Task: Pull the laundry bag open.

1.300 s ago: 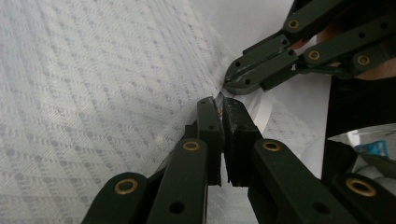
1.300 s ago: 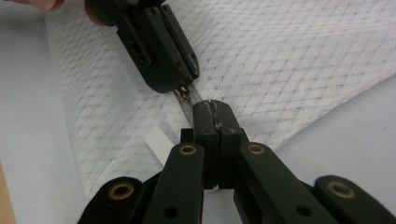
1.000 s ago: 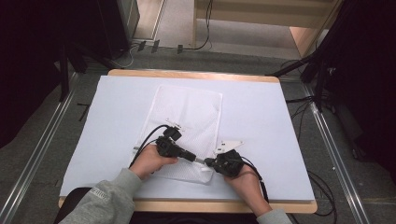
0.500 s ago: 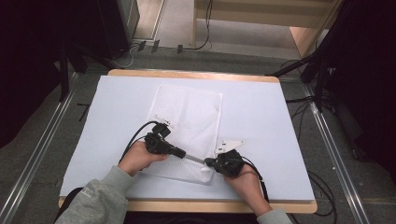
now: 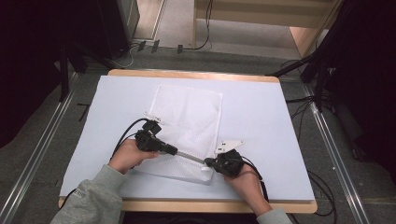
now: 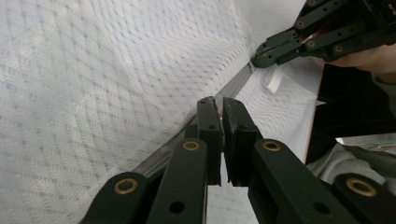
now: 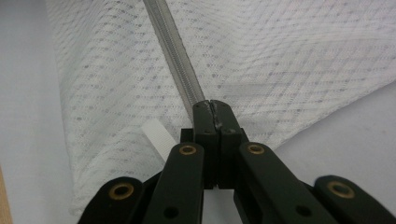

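Note:
A white mesh bag (image 5: 189, 116) lies flat on the pale blue table cover, and its grey zipper (image 5: 191, 157) runs along the near edge. My left gripper (image 5: 176, 150) is shut on the zipper at its slider, jaws pressed together (image 6: 220, 105) over the zipper track (image 6: 238, 81). My right gripper (image 5: 208, 162) is shut on the zipper's end near the bag's corner. In the right gripper view, its tips (image 7: 211, 106) pinch the zipper (image 7: 173, 51) beside a small white tab (image 7: 159, 135). The zipper is stretched taut between the two grippers. The right gripper (image 6: 259, 58) also appears in the left gripper view.
The table cover (image 5: 266, 116) has bare room to the right and left of the bag. A wooden table edge (image 5: 187, 205) runs along the front. Cables trail from both grippers. Dark equipment and metal rails (image 5: 42, 154) flank the table.
My left gripper has slid to the left along the zipper, away from the right gripper, so the taut stretch of zipper between them is longer. The right gripper has stayed put.

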Available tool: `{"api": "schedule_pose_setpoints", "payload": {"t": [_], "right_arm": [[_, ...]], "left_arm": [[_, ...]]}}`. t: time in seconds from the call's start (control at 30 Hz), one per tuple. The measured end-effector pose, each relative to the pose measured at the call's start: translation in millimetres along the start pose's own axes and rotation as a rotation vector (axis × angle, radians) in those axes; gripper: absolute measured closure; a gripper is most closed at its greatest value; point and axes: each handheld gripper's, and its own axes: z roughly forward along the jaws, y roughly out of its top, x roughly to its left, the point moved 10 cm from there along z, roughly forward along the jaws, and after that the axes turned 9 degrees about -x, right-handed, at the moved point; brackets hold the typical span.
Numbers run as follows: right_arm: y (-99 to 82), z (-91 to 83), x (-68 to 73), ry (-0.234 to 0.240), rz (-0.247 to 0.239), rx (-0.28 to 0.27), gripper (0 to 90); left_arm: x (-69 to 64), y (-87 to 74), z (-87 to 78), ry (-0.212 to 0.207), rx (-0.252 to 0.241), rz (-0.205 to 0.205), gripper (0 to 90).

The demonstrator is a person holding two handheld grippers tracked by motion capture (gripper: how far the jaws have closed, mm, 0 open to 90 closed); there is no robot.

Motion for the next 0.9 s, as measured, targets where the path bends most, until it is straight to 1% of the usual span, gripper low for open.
{"api": "schedule_pose_setpoints", "payload": {"t": [0.13, 0.33, 0.4, 0.5, 0.6, 0.63, 0.67, 0.73, 0.77, 0.8, 0.83, 0.87, 0.9], "right_arm": [[0.0, 0.1, 0.0, 0.002, 0.002, -0.003, 90.0], [0.1, 0.1, 0.2, -0.001, -0.001, -0.001, 90.0], [0.1, 0.1, 0.8, -0.003, 0.005, 0.001, 90.0], [0.2, 0.2, 1.1, -0.004, 0.002, 0.001, 90.0], [0.1, 0.3, 1.1, -0.005, 0.002, 0.001, 90.0], [0.2, 0.5, 1.3, -0.002, -0.003, -0.001, 90.0], [0.1, 0.6, 1.8, -0.002, -0.004, 0.0, 90.0], [0.3, 0.9, 2.2, -0.002, -0.008, 0.0, 90.0], [0.4, 1.0, 2.1, -0.001, -0.013, -0.001, 90.0], [0.2, 0.9, 2.3, -0.001, -0.01, 0.0, 90.0], [0.2, 0.8, 2.6, 0.0, -0.01, 0.001, 90.0], [0.2, 1.0, 2.7, 0.001, -0.015, 0.0, 90.0], [0.2, 1.3, 3.4, 0.004, -0.018, 0.0, 90.0]], "left_arm": [[0.6, -1.8, 0.1, -0.006, 0.012, -0.005, 87.8], [1.7, -4.7, -0.1, -0.016, 0.03, -0.033, 87.9], [2.2, -5.4, -0.1, -0.008, 0.034, -0.037, 88.0], [1.6, -5.4, -0.4, -0.002, 0.042, -0.031, 88.1], [2.2, -6.2, -1.6, 0.003, 0.046, -0.048, 88.1], [1.8, -6.3, -3.0, -0.012, 0.047, -0.055, 88.1], [2.7, -6.1, -4.1, -0.006, 0.043, -0.053, 88.1], [2.2, -6.7, -5.1, -0.01, 0.045, -0.057, 88.1], [3.3, -7.0, -5.7, -0.001, 0.045, -0.06, 88.1], [3.4, -8.2, -6.7, -0.008, 0.055, -0.061, 88.2], [6.0, -7.4, -8.4, 0.01, 0.047, -0.06, 88.2], [6.8, -7.3, -10.0, 0.011, 0.049, -0.071, 88.3], [5.6, -7.0, -10.6, -0.001, 0.044, -0.07, 88.3]]}}
